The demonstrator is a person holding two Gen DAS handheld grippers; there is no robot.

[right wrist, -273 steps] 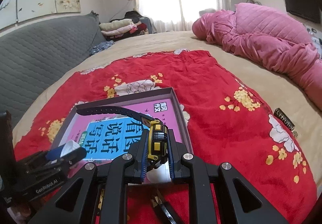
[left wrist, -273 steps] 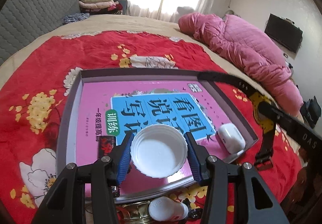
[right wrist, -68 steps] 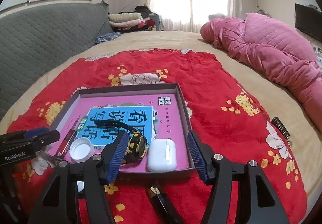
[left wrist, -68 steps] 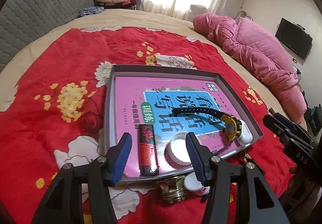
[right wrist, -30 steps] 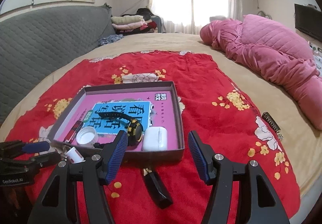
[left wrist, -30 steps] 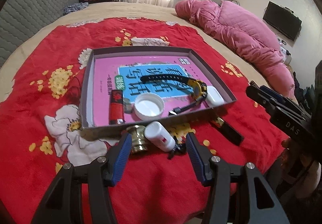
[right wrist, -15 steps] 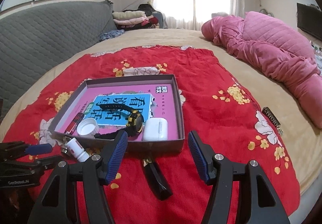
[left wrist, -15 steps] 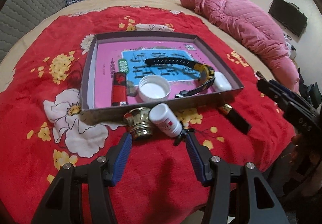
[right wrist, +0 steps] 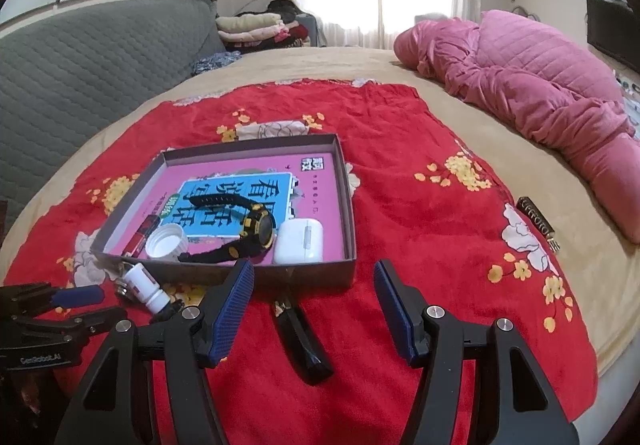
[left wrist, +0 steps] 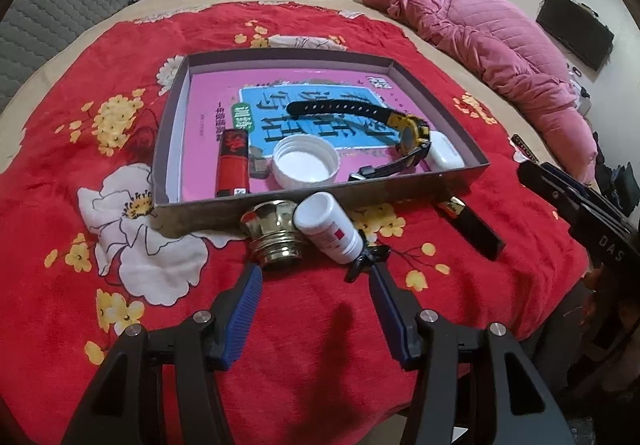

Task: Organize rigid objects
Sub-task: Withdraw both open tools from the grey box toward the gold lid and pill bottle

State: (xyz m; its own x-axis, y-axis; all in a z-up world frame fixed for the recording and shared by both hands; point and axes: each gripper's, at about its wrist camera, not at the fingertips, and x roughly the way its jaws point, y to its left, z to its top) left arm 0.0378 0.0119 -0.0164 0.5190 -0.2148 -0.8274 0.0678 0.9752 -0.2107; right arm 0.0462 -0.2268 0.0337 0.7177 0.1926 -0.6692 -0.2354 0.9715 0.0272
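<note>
Watch (left wrist: 412,133), cap (left wrist: 306,167), lighter (left wrist: 232,161), earbud case (right wrist: 299,241) in tray (left wrist: 320,201); bottle (left wrist: 328,231), brass fitting (left wrist: 272,233), black case (right wrist: 302,337) remain. Left gripper (left wrist: 316,285), right gripper (right wrist: 314,285) gape, empty.

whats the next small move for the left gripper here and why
Probably ease the left gripper forward and down onto the white bottle. Its jaws are open and empty. The bottle lies on its side on the red cloth just ahead, outside the tray, beside the brass fitting, while the cap, lighter, watch and earbud case already sit inside.
</note>
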